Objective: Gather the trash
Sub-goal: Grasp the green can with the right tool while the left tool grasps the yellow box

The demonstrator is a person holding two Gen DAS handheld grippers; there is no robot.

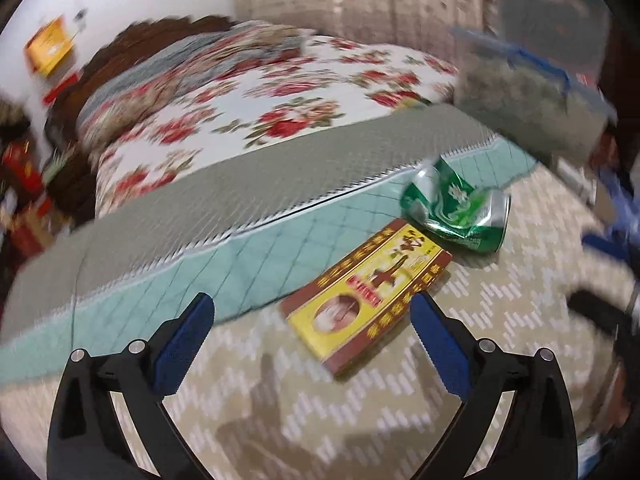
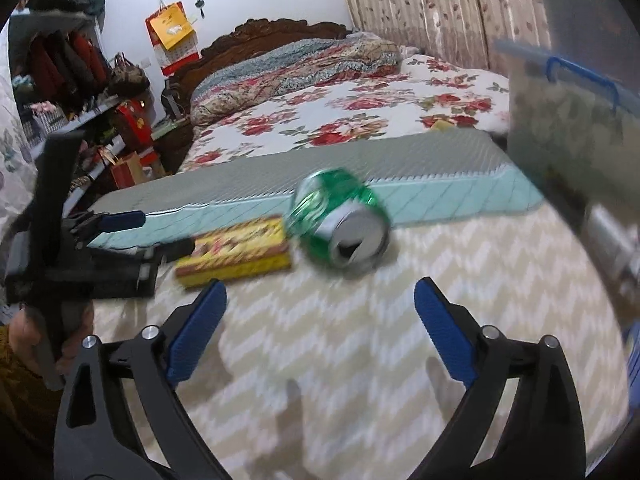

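Nearest, my left gripper [image 1: 312, 312] stands wide, blue pads [image 1: 182, 344] apart and nothing between them, hovering over the beige zigzag-patterned cover [image 1: 360, 420]. My right gripper [image 2: 320, 300] is likewise spread wide and empty over the same cover. No earlier frame to compare, so I note only the stance.

Just beyond the left gripper's right finger lies a flat yellow-and-red box [image 1: 368, 292], face up, one long edge near the teal quilted mat [image 1: 240, 256]. In the right wrist view the same box [image 2: 236, 252] sits left of centre, and the left gripper's far end reaches in beside it; whether it touches the box I cannot tell through the blur.

Next out, the crushed green can [image 1: 456, 208] lies on its side, just beside the box's far corner and up against the mat's edge. From the right wrist view the can [image 2: 340, 224] shows its silver opened end toward me.

At the left edge of that view a hand [image 2: 48, 340] grips the left tool's handle.

Farther back, the mat's grey top meets the floral bedspread [image 2: 360, 108]. A blurred translucent bin with a blue rim [image 2: 568, 120] hangs at upper right. Beyond that, a dark carved headboard [image 2: 272, 32], patterned curtains [image 2: 432, 8], cluttered shelves [image 2: 72, 72] at left.
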